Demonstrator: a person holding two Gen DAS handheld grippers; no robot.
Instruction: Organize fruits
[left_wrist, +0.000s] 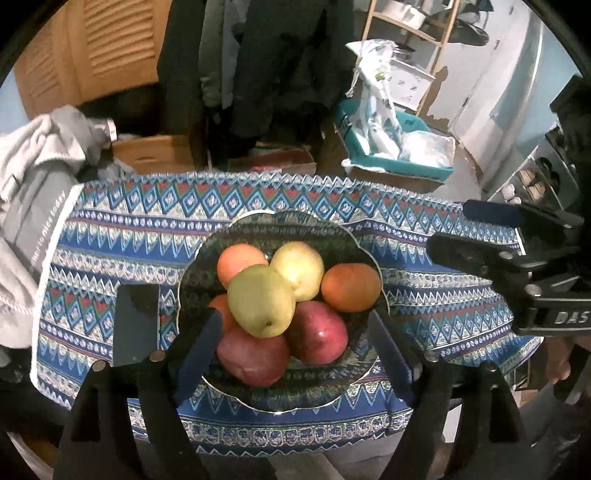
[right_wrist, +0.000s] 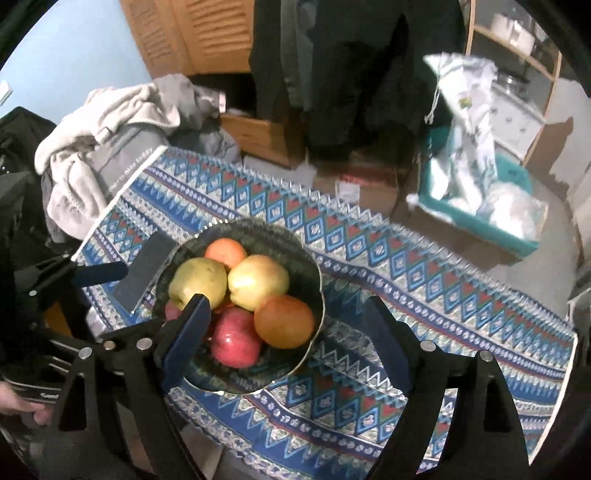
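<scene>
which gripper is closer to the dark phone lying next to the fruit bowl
Left. The left gripper hangs open over the fruit bowl, one finger just beside the phone. The right gripper hovers open beyond the bowl's far side.

A lived-in home: hanging coats (left_wrist: 258, 66), heaped laundry (right_wrist: 110, 122), patterned tablecloth (left_wrist: 424, 306).

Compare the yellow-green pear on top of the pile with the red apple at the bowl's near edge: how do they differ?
The pear is yellow-green and rests on other fruit; the red apple is dark red and lies low against the bowl. The pear shows its dimpled end; the apple's isn't visible. Neither is gripped.
</scene>
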